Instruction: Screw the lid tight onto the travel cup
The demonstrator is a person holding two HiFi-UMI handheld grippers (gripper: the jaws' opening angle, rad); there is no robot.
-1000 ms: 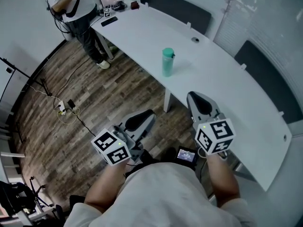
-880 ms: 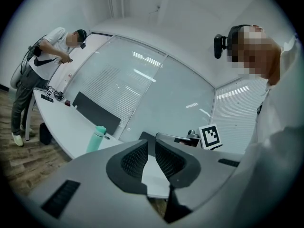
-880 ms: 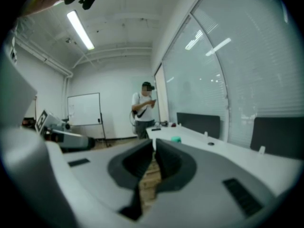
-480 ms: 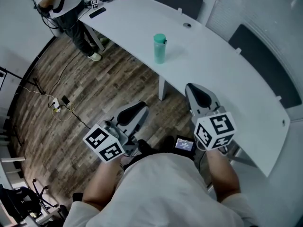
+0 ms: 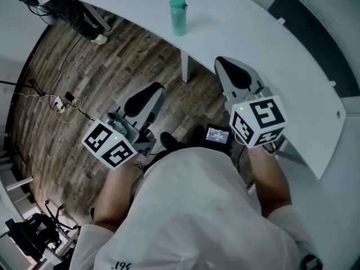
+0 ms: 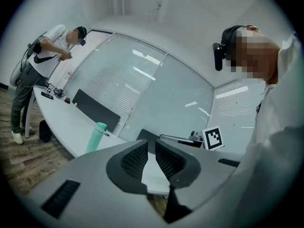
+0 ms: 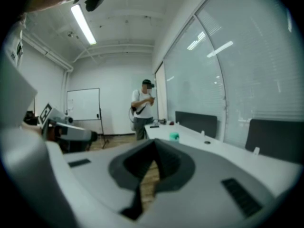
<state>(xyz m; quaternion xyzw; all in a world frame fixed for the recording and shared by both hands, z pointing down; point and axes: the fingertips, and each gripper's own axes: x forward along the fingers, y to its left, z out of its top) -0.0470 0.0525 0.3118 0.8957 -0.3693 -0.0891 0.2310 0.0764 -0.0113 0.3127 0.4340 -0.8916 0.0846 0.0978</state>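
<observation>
One travel cup (image 5: 178,16) (teal, upright, with its lid (image 5: 178,3) on top) stands on the single white, curved counter (image 5: 253,44), close to the long edge that faces the wooden floor (image 5: 73,66). Whether the lid is screwed down tight cannot be told from here.

Two hand-held grippers are in play, one per hand, each carrying one marker cube. The left hand-held gripper (image 5: 147,89) is held over the floor, off the counter's edge. In its own view, its jaws (image 6: 151,151) are clenched with only a thin slit between the ribbed pads, and nothing is caught in it. The right hand-held gripper (image 5: 228,63) is held over the counter's floor-side edge. Its jaws (image 7: 153,158) are also closed together and empty.

The cup sits well apart from both, farther along the counter and roughly between the lines of the two grippers in the head view. In the left gripper view the cup (image 6: 96,137) shows off to the left of the jaws. In the right gripper view it (image 7: 174,136) appears small, just above the jaw tips (far off).

One other person (image 7: 142,108) stands at the counter's far end.
</observation>
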